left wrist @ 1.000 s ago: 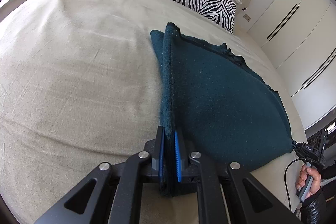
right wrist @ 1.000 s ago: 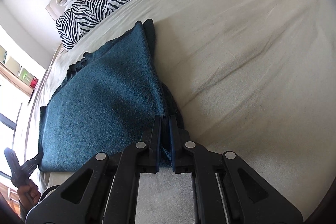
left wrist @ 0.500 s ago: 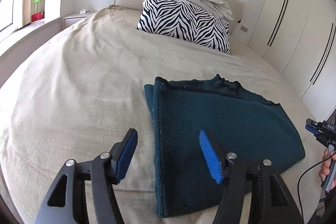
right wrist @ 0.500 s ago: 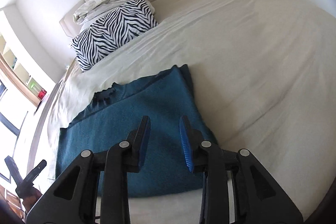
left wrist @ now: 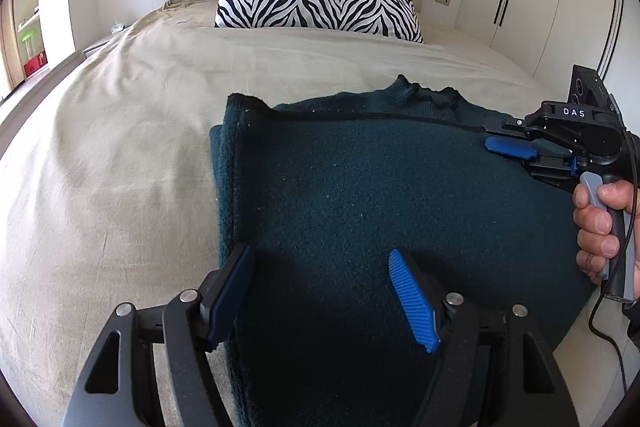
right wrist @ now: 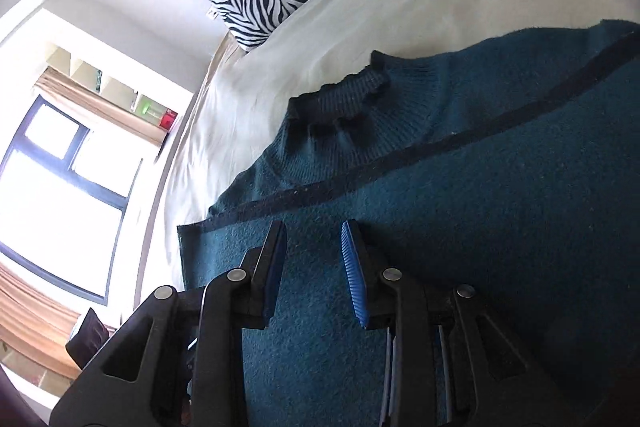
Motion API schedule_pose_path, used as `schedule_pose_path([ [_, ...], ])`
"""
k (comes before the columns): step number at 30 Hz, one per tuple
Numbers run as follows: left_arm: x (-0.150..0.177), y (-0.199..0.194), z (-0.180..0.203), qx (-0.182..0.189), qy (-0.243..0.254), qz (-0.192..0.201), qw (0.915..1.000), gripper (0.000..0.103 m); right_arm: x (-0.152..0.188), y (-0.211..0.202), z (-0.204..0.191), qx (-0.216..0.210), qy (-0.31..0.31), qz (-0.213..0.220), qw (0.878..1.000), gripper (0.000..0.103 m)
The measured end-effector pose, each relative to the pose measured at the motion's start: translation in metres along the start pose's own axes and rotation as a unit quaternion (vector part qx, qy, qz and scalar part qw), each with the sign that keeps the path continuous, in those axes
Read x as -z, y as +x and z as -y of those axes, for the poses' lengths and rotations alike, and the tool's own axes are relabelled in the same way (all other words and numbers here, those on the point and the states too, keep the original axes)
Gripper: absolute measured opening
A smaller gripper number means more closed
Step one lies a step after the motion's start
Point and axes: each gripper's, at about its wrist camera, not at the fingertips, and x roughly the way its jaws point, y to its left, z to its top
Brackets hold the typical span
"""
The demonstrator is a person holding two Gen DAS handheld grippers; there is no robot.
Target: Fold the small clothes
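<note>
Fuzzy teal knit sweater (left wrist: pixel 360 195) folded flat on wrinkled beige bed (left wrist: pixel 120 147), left hand-held gripper (left wrist: pixel 324 291) and right hand-held gripper (right wrist: pixel 314 267) both spread apart, ribbed blue pads.

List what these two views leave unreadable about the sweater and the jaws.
- Sweater near hem: left wrist view, covered by the left gripper and cut by the bottom edge.
- Sleeves: neither view shows them; folded layers hide them.
- Right gripper contact with the knit: right wrist view, open jaws over it, gap not readable.
- Shelf items: too small.
</note>
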Motion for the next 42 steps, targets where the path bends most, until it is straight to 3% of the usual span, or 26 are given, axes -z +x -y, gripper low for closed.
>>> schedule_pose_path([
  [3,0.000,0.000,-0.006,0.009,-0.017,-0.002,0.9998,0.072,-0.016,-0.031,0.033,-0.012,0.037,0.047,0.998,0.024],
  [5,0.000,0.000,-0.006,0.008,-0.017,-0.002,0.9998,0.072,-0.027,-0.058,0.057,0.028,0.059,0.087,0.994,0.024],
  [8,0.000,-0.001,-0.007,0.011,-0.020,-0.001,0.9997,0.072,-0.035,-0.107,0.095,0.061,0.134,0.152,0.977,0.023],
  [11,0.000,-0.006,-0.007,0.009,-0.031,-0.001,0.9995,0.072,-0.026,-0.144,0.086,0.125,0.135,0.185,0.965,0.027],
  [15,0.000,-0.026,0.007,0.006,-0.026,-0.001,0.9996,0.071,0.015,-0.151,0.040,0.046,0.080,0.133,0.987,0.030],
  [17,0.004,-0.034,0.015,0.014,-0.023,-0.009,0.9996,0.071,0.053,-0.133,0.004,0.006,0.034,0.069,0.997,0.030],
  [20,0.019,-0.033,0.024,0.023,-0.030,-0.045,0.9982,0.071,0.111,-0.096,-0.024,-0.040,0.007,-0.018,0.999,0.030],
  [22,0.031,-0.033,0.030,0.002,-0.018,-0.052,0.9985,0.071,0.139,-0.075,-0.025,-0.041,-0.001,-0.062,0.997,0.030],
  [24,0.039,-0.035,0.035,-0.018,0.004,-0.051,0.9985,0.071,0.152,-0.066,-0.009,-0.024,0.011,-0.073,0.997,0.029],
  [26,0.043,-0.037,0.035,-0.030,0.012,-0.046,0.9984,0.071,0.151,-0.078,0.011,-0.052,0.044,-0.050,0.996,0.026],
  [31,0.044,-0.035,0.034,-0.042,0.018,-0.048,0.9978,0.072,0.139,-0.148,0.065,-0.033,0.122,0.046,0.991,0.026],
  [36,0.046,-0.035,0.035,-0.044,0.018,-0.047,0.9977,0.072,0.137,-0.227,0.108,0.041,0.183,0.155,0.970,0.028],
  [39,0.045,-0.034,0.035,-0.044,0.016,-0.049,0.9977,0.072,0.131,-0.259,0.110,0.088,0.186,0.189,0.960,0.031],
  [40,0.044,-0.033,0.035,-0.044,0.016,-0.050,0.9976,0.072,0.131,-0.264,0.104,0.094,0.177,0.194,0.960,0.033],
  [41,0.044,-0.033,0.035,-0.044,0.016,-0.050,0.9976,0.072,0.128,-0.267,0.099,0.095,0.168,0.198,0.961,0.049],
  [42,0.043,-0.033,0.035,-0.044,0.015,-0.051,0.9976,0.072,0.128,-0.270,0.089,0.095,0.154,0.202,0.963,0.057],
])
